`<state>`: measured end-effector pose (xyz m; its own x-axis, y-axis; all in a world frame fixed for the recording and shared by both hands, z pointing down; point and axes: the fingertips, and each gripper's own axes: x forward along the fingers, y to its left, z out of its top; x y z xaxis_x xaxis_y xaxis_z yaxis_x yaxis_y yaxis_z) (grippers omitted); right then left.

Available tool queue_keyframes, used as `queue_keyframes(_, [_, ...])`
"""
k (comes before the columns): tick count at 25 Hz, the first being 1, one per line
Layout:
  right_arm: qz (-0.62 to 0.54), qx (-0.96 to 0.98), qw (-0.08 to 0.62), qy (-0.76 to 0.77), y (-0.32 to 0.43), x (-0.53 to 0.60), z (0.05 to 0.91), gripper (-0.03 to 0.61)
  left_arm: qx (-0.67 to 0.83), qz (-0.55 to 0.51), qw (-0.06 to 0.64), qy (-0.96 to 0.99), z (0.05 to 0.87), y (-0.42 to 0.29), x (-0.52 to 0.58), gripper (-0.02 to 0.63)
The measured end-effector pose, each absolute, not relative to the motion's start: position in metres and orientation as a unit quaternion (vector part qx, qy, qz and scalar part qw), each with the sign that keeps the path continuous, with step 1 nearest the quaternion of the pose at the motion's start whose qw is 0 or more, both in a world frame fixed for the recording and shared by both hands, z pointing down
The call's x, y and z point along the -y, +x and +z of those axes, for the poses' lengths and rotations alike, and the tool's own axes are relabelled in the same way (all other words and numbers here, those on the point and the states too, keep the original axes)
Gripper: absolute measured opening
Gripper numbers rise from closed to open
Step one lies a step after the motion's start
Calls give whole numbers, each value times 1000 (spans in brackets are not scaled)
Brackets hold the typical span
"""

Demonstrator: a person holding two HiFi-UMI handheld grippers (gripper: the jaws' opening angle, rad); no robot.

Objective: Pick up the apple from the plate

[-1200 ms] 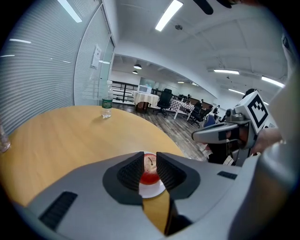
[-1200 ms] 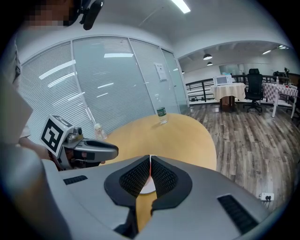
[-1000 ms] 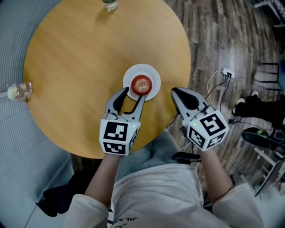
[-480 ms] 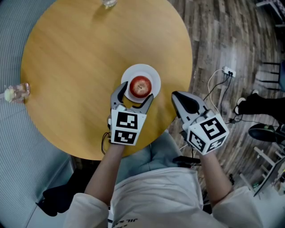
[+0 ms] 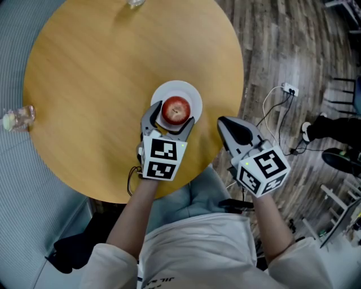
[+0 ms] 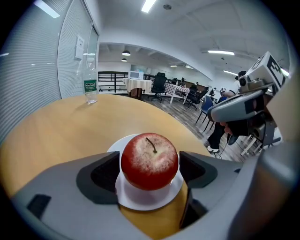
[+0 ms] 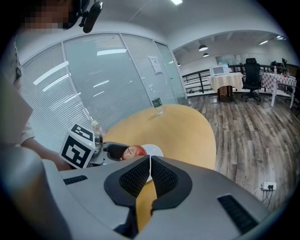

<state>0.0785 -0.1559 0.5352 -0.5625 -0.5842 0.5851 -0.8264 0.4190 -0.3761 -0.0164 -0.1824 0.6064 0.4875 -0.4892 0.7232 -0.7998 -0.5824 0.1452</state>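
A red apple [image 5: 176, 109] [image 6: 150, 161] sits on a small white plate [image 5: 193, 93] [image 6: 140, 202] near the right rim of the round wooden table [image 5: 101, 79]. My left gripper [image 5: 169, 120] [image 6: 150, 172] reaches over the plate's near edge with the apple between its jaws. The jaws are opening, and the pads stand beside the apple, one on each side, without pressing it. My right gripper [image 5: 226, 122] [image 7: 149, 161] hangs off the table's edge to the right of the plate, shut with nothing in it. In the right gripper view the apple [image 7: 136, 151] shows past the fingertips.
A clear water bottle [image 5: 134, 3] [image 6: 91, 84] [image 7: 158, 107] stands at the table's far edge. A small clear container [image 5: 17, 117] [image 7: 97, 133] sits at the left rim. A power strip with cables [image 5: 287, 90] lies on the wood floor at right, by chair legs.
My left gripper has moved forward and down onto the plate, and its jaws have spread to either side of the apple. The right gripper has stayed put.
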Motion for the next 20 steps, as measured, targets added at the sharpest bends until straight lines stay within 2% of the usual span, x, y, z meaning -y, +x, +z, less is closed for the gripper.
queue_keyframes(20, [304, 831, 173, 432, 75, 152, 510, 31, 389, 313, 234, 835, 580, -20, 173, 383])
